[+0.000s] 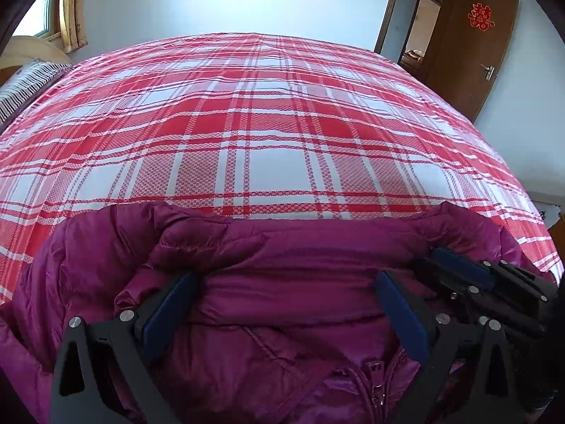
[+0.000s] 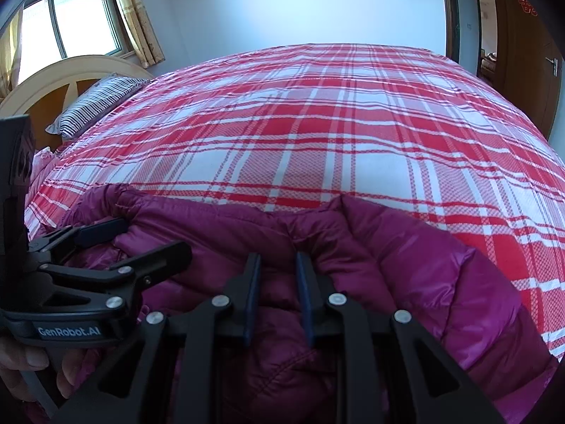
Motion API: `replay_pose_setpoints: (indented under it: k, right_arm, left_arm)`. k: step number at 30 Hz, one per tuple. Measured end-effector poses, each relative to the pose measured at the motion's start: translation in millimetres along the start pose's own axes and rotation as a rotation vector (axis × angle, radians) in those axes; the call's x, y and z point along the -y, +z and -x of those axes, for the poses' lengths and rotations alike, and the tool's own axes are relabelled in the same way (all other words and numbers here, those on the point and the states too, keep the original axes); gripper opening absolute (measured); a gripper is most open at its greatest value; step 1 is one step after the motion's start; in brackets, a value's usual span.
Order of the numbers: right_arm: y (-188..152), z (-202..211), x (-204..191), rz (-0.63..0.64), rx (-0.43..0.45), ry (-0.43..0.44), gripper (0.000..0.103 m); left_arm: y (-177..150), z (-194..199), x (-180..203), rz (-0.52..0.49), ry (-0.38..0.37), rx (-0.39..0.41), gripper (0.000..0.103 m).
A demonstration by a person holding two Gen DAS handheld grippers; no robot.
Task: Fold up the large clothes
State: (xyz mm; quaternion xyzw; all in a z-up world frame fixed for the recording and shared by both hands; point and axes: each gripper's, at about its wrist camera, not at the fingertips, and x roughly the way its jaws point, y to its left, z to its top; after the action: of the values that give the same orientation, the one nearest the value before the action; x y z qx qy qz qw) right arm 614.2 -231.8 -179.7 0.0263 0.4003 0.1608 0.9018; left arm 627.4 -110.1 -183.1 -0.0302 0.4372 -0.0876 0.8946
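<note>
A: Left wrist view: the left gripper (image 1: 286, 304) is standing wide open over the purple jacket (image 1: 282, 258), holding nothing, at the near edge of the plaid bed (image 1: 268, 134).

B: Right wrist view: the right gripper (image 2: 279, 282) is pinching a jacket (image 2: 406, 265) fold, nearly closed. That slippery fabric is likely slipping free if lifted.

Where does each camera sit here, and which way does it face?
Left wrist: on the left gripper, jaws wide over the purple jacket, facing across the plaid bed; right gripper at right.
Right wrist: on the right gripper, narrow on jacket fabric; left gripper, fingers at left.
Shared: jacket, bed, door.
</note>
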Motion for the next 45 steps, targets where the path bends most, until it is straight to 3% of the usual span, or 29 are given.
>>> replay_pose_setpoints:
  k: [6,45]
  right_arm:
    - [-0.3,-1.0,7.4,-0.041,-0.005,0.04,0.023]
    - [0.6,-5.0,7.5,-0.039,-0.013,0.032,0.022]
  left_arm:
    - [0.0,-3.3,1.9,-0.009,0.014,-0.005,0.102]
    - [-1.0,-3.3,2.3,-0.01,0.015,0.007,0.102]
